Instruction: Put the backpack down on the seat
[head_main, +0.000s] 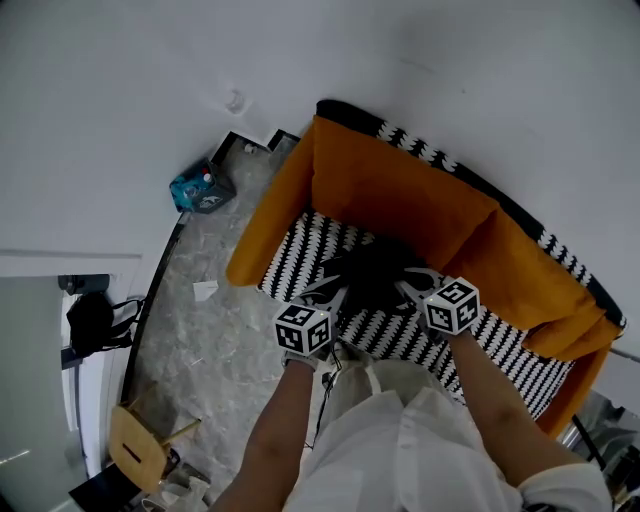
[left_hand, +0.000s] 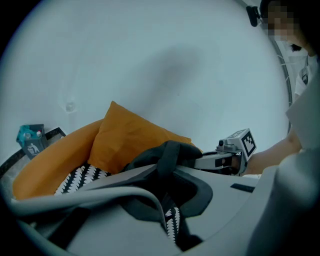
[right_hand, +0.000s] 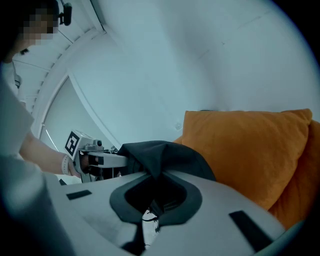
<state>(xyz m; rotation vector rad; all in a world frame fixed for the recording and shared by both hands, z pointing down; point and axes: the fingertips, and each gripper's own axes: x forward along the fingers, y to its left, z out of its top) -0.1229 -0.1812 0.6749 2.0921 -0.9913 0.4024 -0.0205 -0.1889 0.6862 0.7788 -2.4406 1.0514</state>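
Observation:
The black backpack (head_main: 375, 272) is over the black-and-white patterned seat (head_main: 295, 255) of a sofa with orange cushions (head_main: 400, 190). I cannot tell whether it rests on the seat. My left gripper (head_main: 338, 292) is shut on black backpack fabric (left_hand: 167, 152) at its left side. My right gripper (head_main: 410, 287) is shut on a fold of the same backpack (right_hand: 155, 157) at its right side. The two grippers face each other across the bag: the right gripper (left_hand: 227, 156) shows in the left gripper view, and the left gripper (right_hand: 97, 160) shows in the right gripper view.
A teal box (head_main: 200, 190) lies on the marble floor left of the sofa. A white paper scrap (head_main: 205, 290) is nearer. A black bag (head_main: 92, 322) hangs at the far left and a wooden stool (head_main: 135, 450) stands below it. White wall rises behind the sofa.

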